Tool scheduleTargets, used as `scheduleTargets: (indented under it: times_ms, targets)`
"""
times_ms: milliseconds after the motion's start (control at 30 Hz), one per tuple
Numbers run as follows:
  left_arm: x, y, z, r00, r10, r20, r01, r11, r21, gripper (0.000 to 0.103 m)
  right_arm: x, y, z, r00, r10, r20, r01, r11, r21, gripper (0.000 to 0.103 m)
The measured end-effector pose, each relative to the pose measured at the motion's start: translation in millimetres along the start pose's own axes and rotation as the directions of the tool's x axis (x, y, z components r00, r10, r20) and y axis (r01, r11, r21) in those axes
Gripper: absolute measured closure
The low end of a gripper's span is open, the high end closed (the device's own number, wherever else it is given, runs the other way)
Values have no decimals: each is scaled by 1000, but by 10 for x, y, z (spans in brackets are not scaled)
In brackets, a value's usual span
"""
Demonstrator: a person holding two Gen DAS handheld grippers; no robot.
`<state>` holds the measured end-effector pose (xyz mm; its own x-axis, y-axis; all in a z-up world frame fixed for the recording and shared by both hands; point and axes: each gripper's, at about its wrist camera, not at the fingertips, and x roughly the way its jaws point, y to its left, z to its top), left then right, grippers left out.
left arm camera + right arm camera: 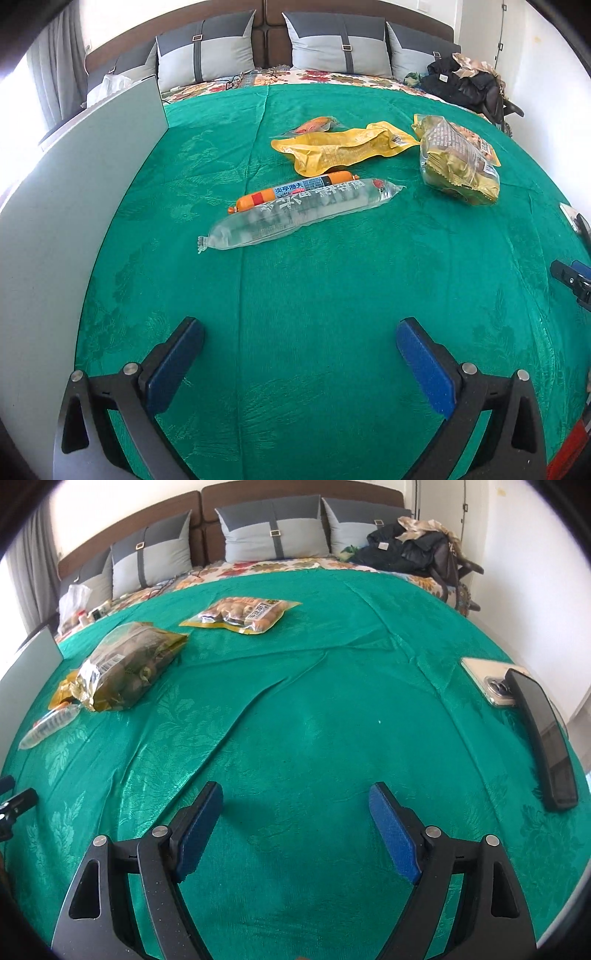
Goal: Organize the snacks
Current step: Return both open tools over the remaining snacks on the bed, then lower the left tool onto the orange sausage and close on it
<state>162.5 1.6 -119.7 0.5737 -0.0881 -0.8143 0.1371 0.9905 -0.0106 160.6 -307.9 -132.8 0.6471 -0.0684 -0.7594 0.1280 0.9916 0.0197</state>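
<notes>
Snacks lie on a green bedspread [295,280]. In the left wrist view a long clear packet [295,210] lies beside an orange sausage [295,190]. Behind them are a crumpled yellow bag [343,149] and a small orange packet [314,125]. A gold-green bag [458,158] sits to the right. My left gripper [300,334] is open and empty, well short of the clear packet. In the right wrist view the gold-green bag [125,664] lies at the left and a yellow pack of round snacks [242,614] farther back. My right gripper [295,801] is open over bare cloth.
A grey flat-sided box [74,206] stands along the bed's left edge. Two phones [487,679] [543,738] lie at the right edge. Pillows [273,531] and a heap of dark clothes [406,550] are at the head of the bed.
</notes>
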Motion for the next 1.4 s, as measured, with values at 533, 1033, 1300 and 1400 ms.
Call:
scheduleTargets:
  times_ms: [533, 1033, 1300, 1400]
  targets:
    - [3, -3, 0, 1000, 0, 0, 0, 1000, 0, 0, -1, -8, 6, 1000, 3, -4, -3, 1000, -2, 13]
    - [6, 1, 3, 1000, -1, -2, 1, 1000, 1, 0, -3, -6, 11, 1000, 3, -5, -3, 1000, -2, 13]
    - [19, 13, 386, 986, -59, -154, 79, 988, 129, 0, -6, -8, 11, 1000, 3, -6, -3, 1000, -3, 13]
    - [-1, 47, 680, 992, -29, -126, 52, 981, 187, 0, -5, -6, 13, 1000, 3, -6, -3, 1000, -3, 13]
